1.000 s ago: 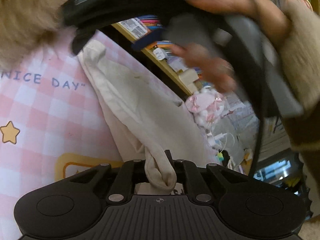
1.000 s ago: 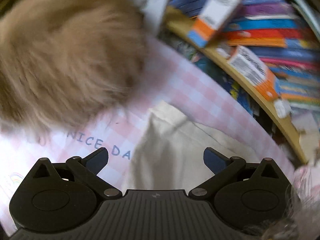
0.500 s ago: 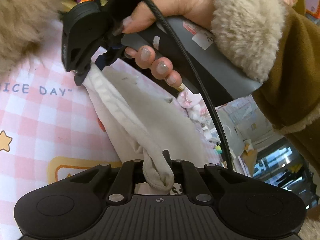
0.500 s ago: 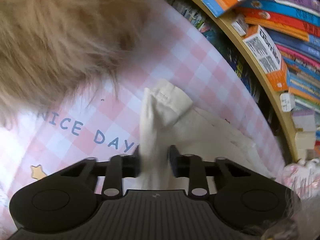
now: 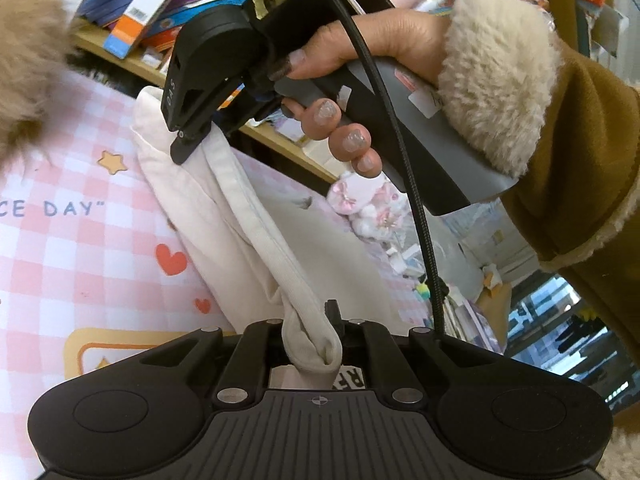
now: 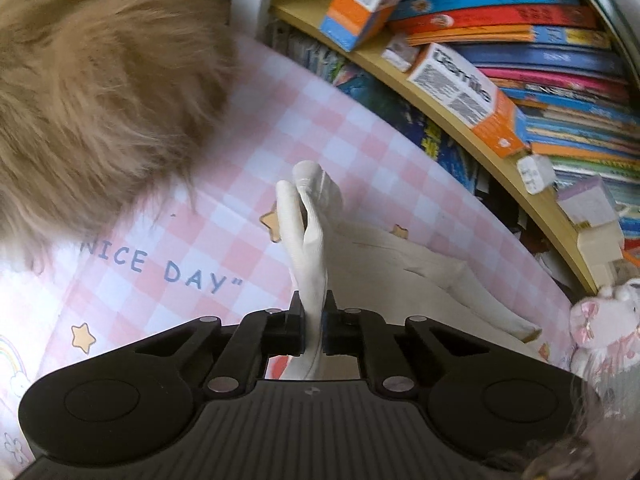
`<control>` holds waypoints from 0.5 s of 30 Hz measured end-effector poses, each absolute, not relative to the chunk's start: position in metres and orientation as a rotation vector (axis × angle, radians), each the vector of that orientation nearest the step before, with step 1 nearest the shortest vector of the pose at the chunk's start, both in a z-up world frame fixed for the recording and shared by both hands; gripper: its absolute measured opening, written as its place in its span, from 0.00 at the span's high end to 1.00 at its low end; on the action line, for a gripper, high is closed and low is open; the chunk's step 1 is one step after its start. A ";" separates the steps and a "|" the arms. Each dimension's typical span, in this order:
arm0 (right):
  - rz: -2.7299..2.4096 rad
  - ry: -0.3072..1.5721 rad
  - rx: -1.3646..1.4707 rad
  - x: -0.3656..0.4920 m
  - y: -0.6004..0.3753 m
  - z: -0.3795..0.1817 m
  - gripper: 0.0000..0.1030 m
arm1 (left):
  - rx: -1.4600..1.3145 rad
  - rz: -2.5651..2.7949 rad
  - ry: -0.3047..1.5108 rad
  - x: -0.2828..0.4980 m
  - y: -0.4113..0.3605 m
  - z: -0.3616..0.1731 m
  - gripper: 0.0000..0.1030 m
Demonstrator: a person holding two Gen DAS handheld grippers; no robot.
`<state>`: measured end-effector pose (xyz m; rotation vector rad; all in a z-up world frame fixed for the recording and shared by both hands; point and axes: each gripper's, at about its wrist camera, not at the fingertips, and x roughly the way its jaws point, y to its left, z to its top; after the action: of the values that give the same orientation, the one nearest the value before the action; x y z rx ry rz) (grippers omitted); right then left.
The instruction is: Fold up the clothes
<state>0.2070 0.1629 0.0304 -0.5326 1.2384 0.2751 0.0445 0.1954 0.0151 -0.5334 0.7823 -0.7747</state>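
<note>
A cream-white garment lies on a pink checked mat printed with stars, hearts and the words "NICE DAY". My left gripper is shut on a bunched hem of the garment close to the camera. A band of the cloth runs taut from there up to my right gripper, held by a hand in a fleece-cuffed brown sleeve. In the right wrist view my right gripper is shut on a raised fold of the garment, and the rest of the cloth trails right across the mat.
A tan furry mass covers the upper left of the mat. A curved wooden shelf with books and boxes runs along the mat's far edge. A pink plush toy sits at the right end.
My right gripper came down over the garment's corner, went from wide open to shut on it, and lifted the fold. My left gripper stayed shut on the hem and rose slightly.
</note>
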 end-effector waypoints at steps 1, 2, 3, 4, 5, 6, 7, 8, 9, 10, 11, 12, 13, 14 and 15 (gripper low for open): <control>0.274 1.234 -0.524 0.206 0.158 0.032 0.93 | -0.528 -0.777 0.779 0.041 0.194 0.016 0.95; 0.272 1.230 -0.516 0.206 0.154 0.034 0.93 | -0.523 -0.780 0.776 0.038 0.193 0.016 0.95; 0.270 1.224 -0.507 0.205 0.148 0.036 0.93 | -0.518 -0.782 0.773 0.035 0.191 0.017 0.95; 0.269 1.219 -0.497 0.205 0.143 0.039 0.93 | -0.514 -0.783 0.769 0.034 0.189 0.018 0.95; 0.266 1.213 -0.487 0.204 0.138 0.042 0.93 | -0.510 -0.784 0.765 0.031 0.189 0.017 0.95; 0.265 1.206 -0.476 0.204 0.131 0.045 0.93 | -0.503 -0.784 0.759 0.030 0.186 0.019 0.95; 0.263 1.200 -0.465 0.204 0.125 0.047 0.93 | -0.495 -0.783 0.754 0.028 0.182 0.021 0.95; 0.264 1.193 -0.455 0.204 0.119 0.050 0.93 | -0.486 -0.782 0.749 0.029 0.176 0.024 0.95; 0.266 1.185 -0.443 0.204 0.112 0.053 0.93 | -0.477 -0.781 0.743 0.029 0.170 0.028 0.95; 0.268 1.177 -0.432 0.204 0.104 0.056 0.93 | -0.468 -0.779 0.738 0.029 0.164 0.031 0.95; 0.271 1.169 -0.423 0.203 0.096 0.059 0.93 | -0.459 -0.777 0.732 0.027 0.158 0.032 0.95; 0.274 1.162 -0.413 0.203 0.087 0.061 0.94 | -0.452 -0.774 0.728 0.026 0.151 0.034 0.95; 0.277 1.155 -0.404 0.202 0.078 0.064 0.94 | -0.445 -0.770 0.723 0.024 0.143 0.036 0.95; 0.281 1.149 -0.395 0.202 0.069 0.067 0.94 | -0.438 -0.766 0.718 0.023 0.136 0.038 0.95; 0.288 1.140 -0.386 0.202 0.057 0.070 0.94 | -0.429 -0.759 0.716 0.021 0.127 0.038 0.95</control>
<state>0.2019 0.0574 0.0695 -0.3864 1.1403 0.2879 0.0208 0.1268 0.0384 -0.4293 0.7156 -0.7588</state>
